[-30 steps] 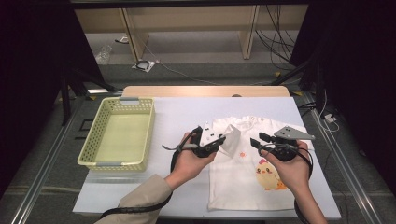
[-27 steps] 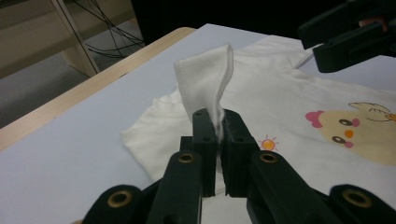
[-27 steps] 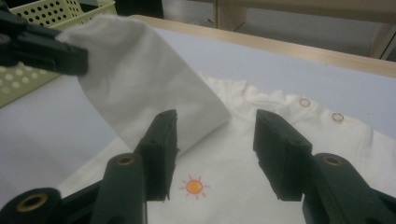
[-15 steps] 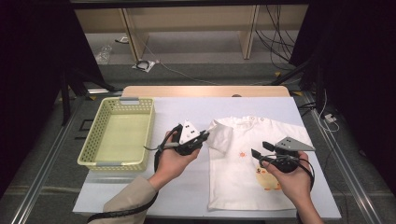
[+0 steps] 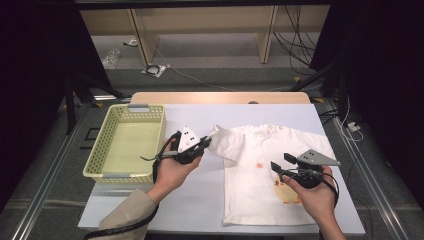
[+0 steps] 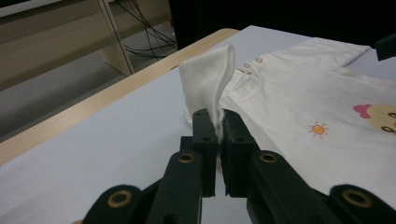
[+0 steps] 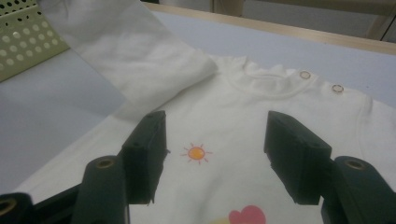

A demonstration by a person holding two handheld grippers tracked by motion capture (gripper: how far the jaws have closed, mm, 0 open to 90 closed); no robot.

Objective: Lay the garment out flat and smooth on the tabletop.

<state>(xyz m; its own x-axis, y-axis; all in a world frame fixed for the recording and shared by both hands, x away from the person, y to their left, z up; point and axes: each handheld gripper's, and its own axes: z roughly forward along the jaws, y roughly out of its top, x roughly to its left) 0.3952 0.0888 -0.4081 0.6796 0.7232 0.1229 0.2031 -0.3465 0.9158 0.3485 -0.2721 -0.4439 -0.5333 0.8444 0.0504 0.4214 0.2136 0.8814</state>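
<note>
Your left gripper (image 5: 200, 146) has its jaws clamped on the sleeve (image 6: 208, 84) of the white shirt (image 5: 265, 170), lifting it off the desk (image 5: 200, 200) beside the yellow basket (image 5: 125, 145). Your right gripper (image 5: 282, 165) hovers over the shirt's front; its jaws have just been opening, with nothing between them.

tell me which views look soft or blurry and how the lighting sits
High view: the table is evenly lit and sharp, the surroundings fall into black. Left gripper view: the pinched sleeve is fairly crisp, while the left tongs up close look soft. Right gripper view: the sleeve at upper left smears with blur; the sun print stays clear.
</note>
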